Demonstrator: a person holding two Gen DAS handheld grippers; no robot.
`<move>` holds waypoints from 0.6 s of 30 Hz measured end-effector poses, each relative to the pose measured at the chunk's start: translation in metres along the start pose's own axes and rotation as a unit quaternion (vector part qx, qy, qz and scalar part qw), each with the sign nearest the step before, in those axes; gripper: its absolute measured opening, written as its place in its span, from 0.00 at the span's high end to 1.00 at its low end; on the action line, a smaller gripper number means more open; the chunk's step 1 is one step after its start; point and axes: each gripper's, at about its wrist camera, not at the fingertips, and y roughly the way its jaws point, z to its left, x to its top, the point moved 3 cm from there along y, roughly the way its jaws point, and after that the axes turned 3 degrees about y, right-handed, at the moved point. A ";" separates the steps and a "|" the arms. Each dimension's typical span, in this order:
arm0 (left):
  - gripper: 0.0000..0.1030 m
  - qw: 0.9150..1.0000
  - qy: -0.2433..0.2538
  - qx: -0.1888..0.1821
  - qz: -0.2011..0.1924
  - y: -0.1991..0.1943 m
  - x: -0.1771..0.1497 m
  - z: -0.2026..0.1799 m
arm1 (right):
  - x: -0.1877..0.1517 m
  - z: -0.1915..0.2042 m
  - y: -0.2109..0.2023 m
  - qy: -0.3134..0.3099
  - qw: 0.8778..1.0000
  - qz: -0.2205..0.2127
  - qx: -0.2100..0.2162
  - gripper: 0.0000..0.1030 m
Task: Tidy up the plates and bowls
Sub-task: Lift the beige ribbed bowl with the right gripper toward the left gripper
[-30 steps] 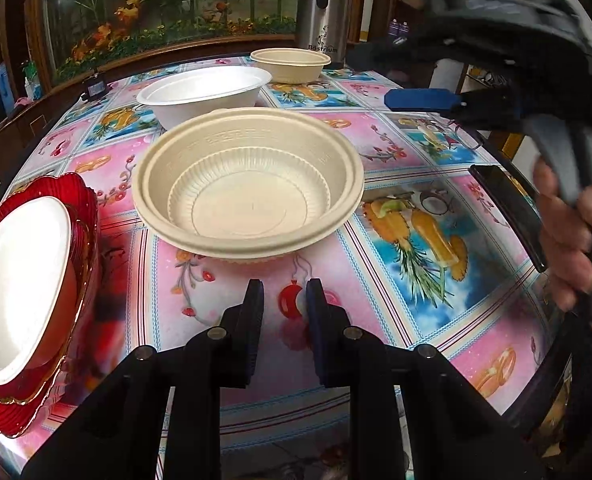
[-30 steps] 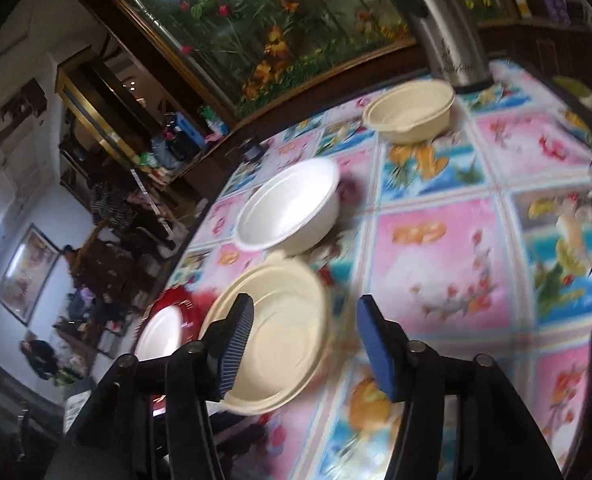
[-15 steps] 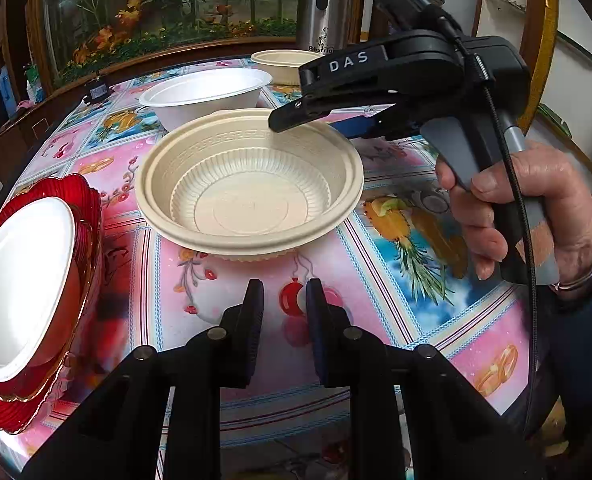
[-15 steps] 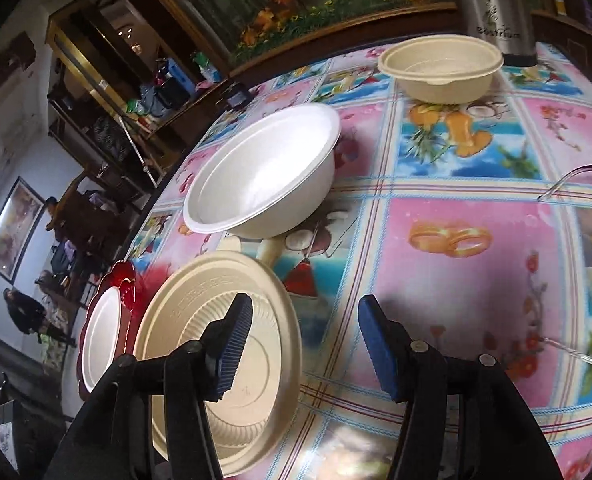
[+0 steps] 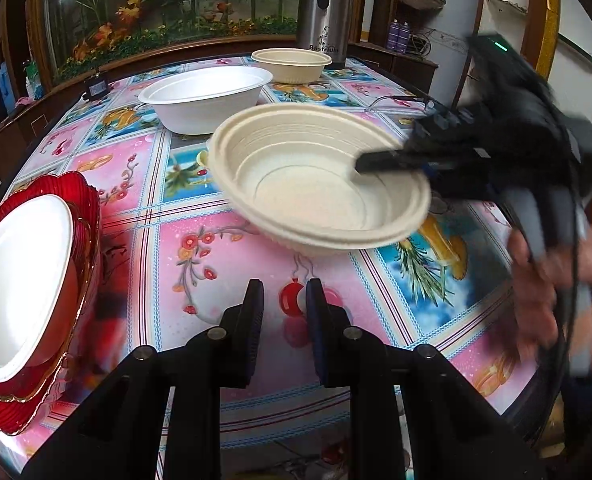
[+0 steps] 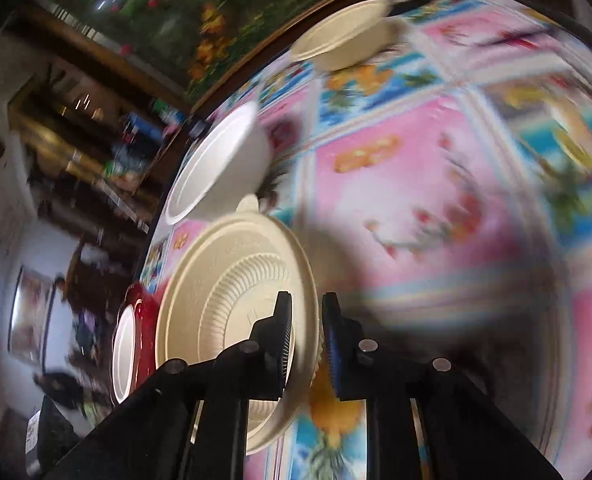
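Note:
A large beige ribbed bowl [image 5: 312, 184] is tilted and lifted off the table by its right rim. My right gripper [image 6: 306, 336] is shut on that rim; it also shows in the left wrist view [image 5: 380, 166]. The bowl [image 6: 232, 292] fills the lower left of the right wrist view. My left gripper [image 5: 284, 320] is nearly shut and empty, low over the table's near edge. A white bowl [image 5: 206, 98] and a smaller beige bowl [image 5: 292, 64] stand farther back. A white plate [image 5: 16, 296] lies on red plates [image 5: 84, 208] at the left.
A steel thermos jug [image 5: 324, 8] stands behind the small beige bowl. The floral tablecloth [image 5: 144, 248] covers the table. A black cable [image 5: 396, 100] lies at the right. A planter with flowers runs along the far edge.
My right gripper has closed on the big beige bowl's right rim and lifted it, tilting and moving it to the right. The left gripper has stayed still.

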 end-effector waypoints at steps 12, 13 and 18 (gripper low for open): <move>0.82 1.000 -0.010 -0.007 -0.001 -0.003 -0.003 0.004 | -0.046 0.048 -0.058 -0.135 0.990 -0.031 0.015 0.58; 0.82 1.000 -0.009 -0.006 -0.001 -0.003 -0.003 0.003 | -0.045 0.055 -0.066 -0.151 0.988 -0.038 0.019 0.58; 0.81 1.000 -0.013 -0.008 0.005 -0.003 -0.005 0.004 | -0.048 0.102 -0.118 -0.272 0.949 -0.162 0.002 0.13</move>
